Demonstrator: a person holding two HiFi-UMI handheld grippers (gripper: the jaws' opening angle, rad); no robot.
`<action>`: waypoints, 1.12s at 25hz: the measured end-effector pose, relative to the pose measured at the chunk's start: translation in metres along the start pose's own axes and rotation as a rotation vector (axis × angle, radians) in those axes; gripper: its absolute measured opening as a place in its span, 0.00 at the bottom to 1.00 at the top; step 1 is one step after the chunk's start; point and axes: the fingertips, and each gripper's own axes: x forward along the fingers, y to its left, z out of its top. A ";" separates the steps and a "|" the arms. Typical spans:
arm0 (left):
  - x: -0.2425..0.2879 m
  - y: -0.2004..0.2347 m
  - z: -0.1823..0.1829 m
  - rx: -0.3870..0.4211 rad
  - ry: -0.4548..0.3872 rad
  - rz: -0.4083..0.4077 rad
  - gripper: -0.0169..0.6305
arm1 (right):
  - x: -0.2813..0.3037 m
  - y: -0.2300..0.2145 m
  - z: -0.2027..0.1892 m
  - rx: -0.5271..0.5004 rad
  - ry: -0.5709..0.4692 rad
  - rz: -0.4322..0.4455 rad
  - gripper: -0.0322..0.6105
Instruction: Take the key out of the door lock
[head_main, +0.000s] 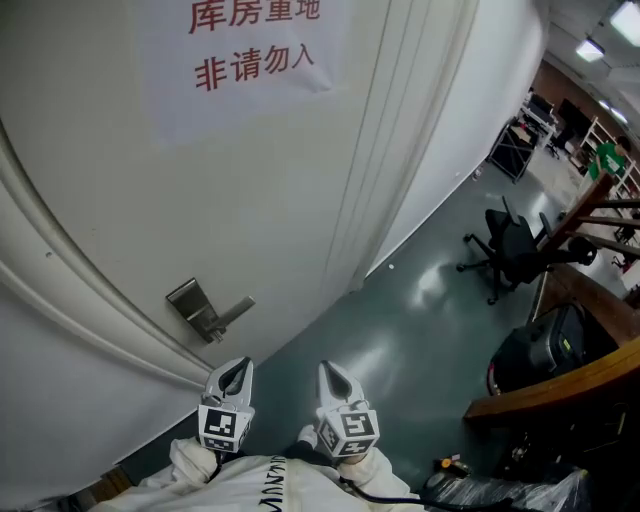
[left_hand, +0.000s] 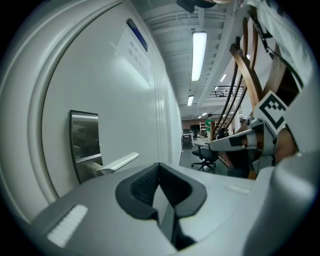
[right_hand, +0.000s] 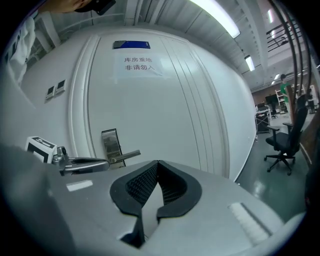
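Head view: looks steeply down on a white door (head_main: 250, 180) with a paper sign (head_main: 250, 45) in red print taped high on it. Lower left on the door, a metal door lock (head_main: 188, 300) with a lever handle (head_main: 232, 313) pointing right. Cannot make out the key at this lock; too small to tell in any view. Near the bottom edge, the left gripper (head_main: 237, 368) and right gripper (head_main: 333, 370) side by side, apart from each other, both well short of the door and touching nothing. Far right, a black office chair (head_main: 512, 250) on the grey-green floor (head_main: 420, 320). Left gripper view: jaws drawn fully together at the tips, nothing between them; beyond them on the left, the lock plate and lever, off to the left of the jaw line; at the right, the other gripper with its marker cube (left_hand: 272, 110). Right gripper view: jaws likewise closed tight and empty; door straight ahead, lock and lever to the left of the jaws, a blue plate (right_hand: 131, 44) above the sign, 2 wall switches (right_hand: 55, 88) far left.
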 end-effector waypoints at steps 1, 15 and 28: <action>0.003 0.000 0.001 -0.003 0.001 0.020 0.03 | 0.004 -0.002 0.001 -0.004 0.006 0.024 0.05; -0.034 0.027 -0.021 -0.069 0.073 0.325 0.03 | 0.059 0.027 -0.016 -0.049 0.118 0.336 0.05; -0.126 0.083 -0.042 -0.128 0.034 0.490 0.03 | 0.077 0.135 -0.035 -0.151 0.172 0.471 0.05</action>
